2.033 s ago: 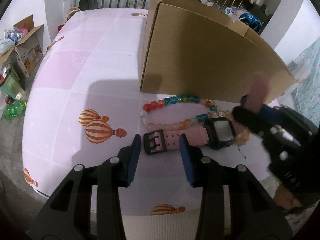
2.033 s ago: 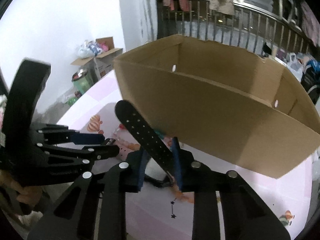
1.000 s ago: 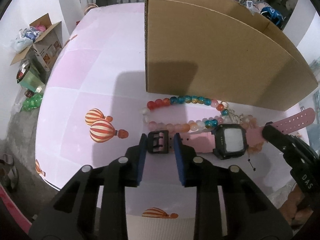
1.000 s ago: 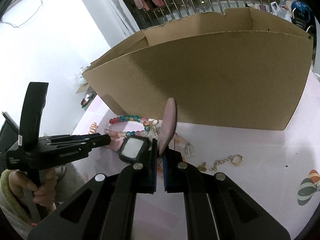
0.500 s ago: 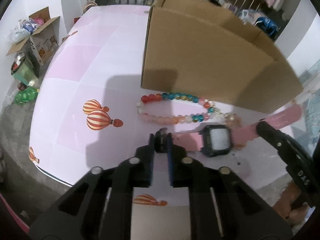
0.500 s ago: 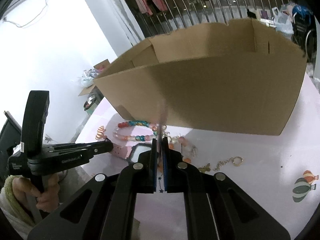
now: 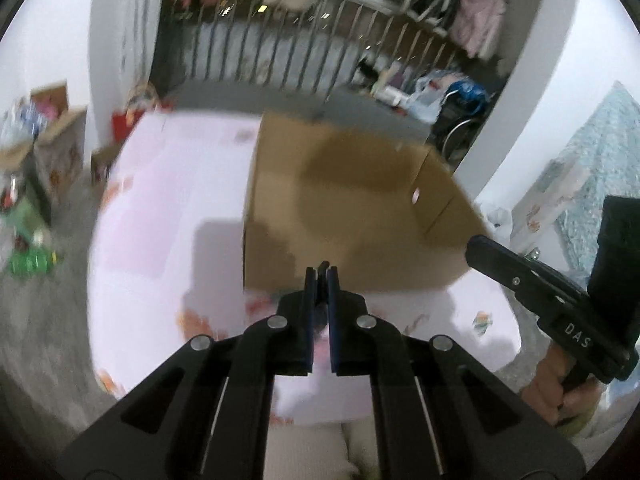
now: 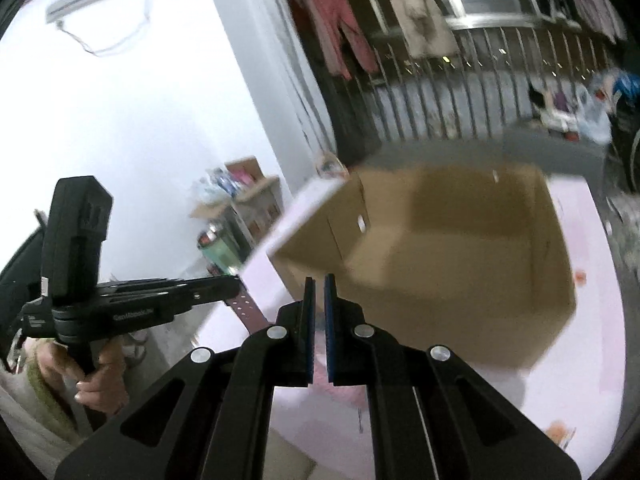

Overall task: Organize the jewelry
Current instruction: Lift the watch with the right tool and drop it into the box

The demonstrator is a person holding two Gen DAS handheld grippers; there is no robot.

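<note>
Both grippers hold the pink-strapped watch, lifted off the table. My left gripper (image 7: 321, 276) is shut on the black buckle end of the watch (image 7: 322, 267). My right gripper (image 8: 319, 284) is shut on the other strap end, which is mostly hidden between its fingers. In the right wrist view the pink strap (image 8: 246, 309) runs from the left gripper (image 8: 224, 286) toward mine. The open cardboard box (image 7: 352, 208) stands just ahead and below; its inside (image 8: 460, 240) looks empty. The frames are blurred by motion.
The pink balloon-print table (image 7: 160, 216) carries the box. Blurred beads (image 7: 260, 304) lie in front of the box. A railing with hanging clothes (image 8: 400, 32) is behind. Boxes and bottles (image 7: 32, 184) sit on the floor at left.
Both grippers have risen with the watch off the table and tilted up toward the box. The beads and charms stayed on the table.
</note>
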